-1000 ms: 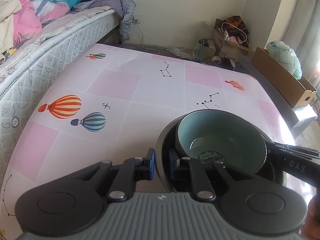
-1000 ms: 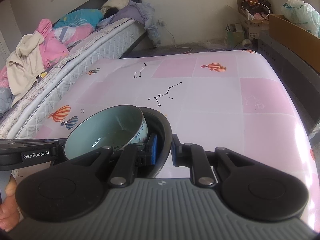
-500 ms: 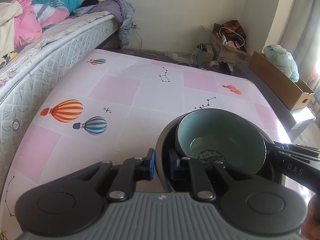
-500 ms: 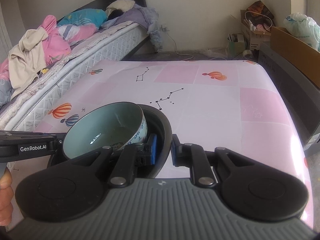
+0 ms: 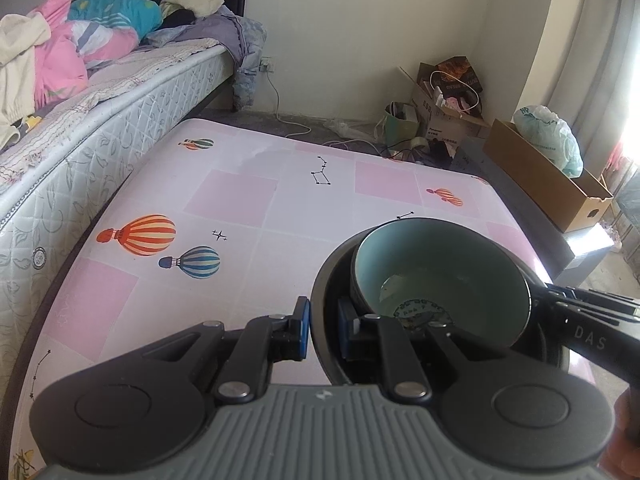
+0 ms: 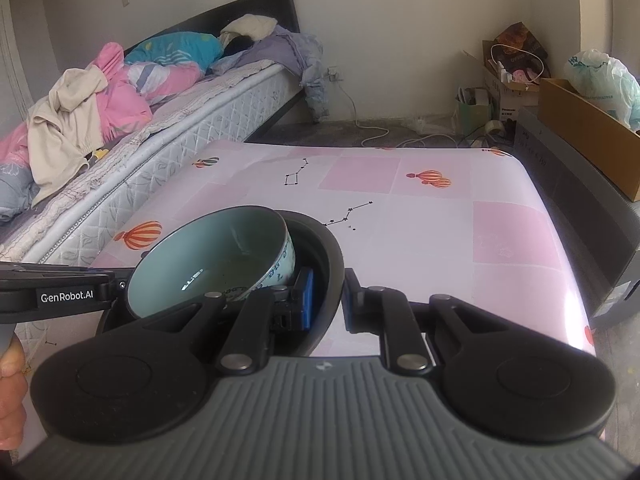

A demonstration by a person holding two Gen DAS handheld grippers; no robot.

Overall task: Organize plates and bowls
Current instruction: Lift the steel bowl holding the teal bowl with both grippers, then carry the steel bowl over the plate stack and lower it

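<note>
The left gripper (image 5: 323, 328) and right gripper (image 6: 329, 299) each clamp opposite sides of the dark plate's (image 5: 320, 300) rim, near each other.

Black tongs (image 5: 323, 330), blue pads (image 5: 303, 330), grey ribbed body, silver screws

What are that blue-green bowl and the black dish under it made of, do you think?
The bowl looks like glazed ceramic: a glossy teal inside that catches reflections, and a blue-and-white painted pattern outside. The black dish has a smooth, duller dark rim; it could be matte-glazed ceramic or plastic, and the look leaves that open. Both the left hand-held gripper and the right hand-held gripper clamp its rim.
</note>
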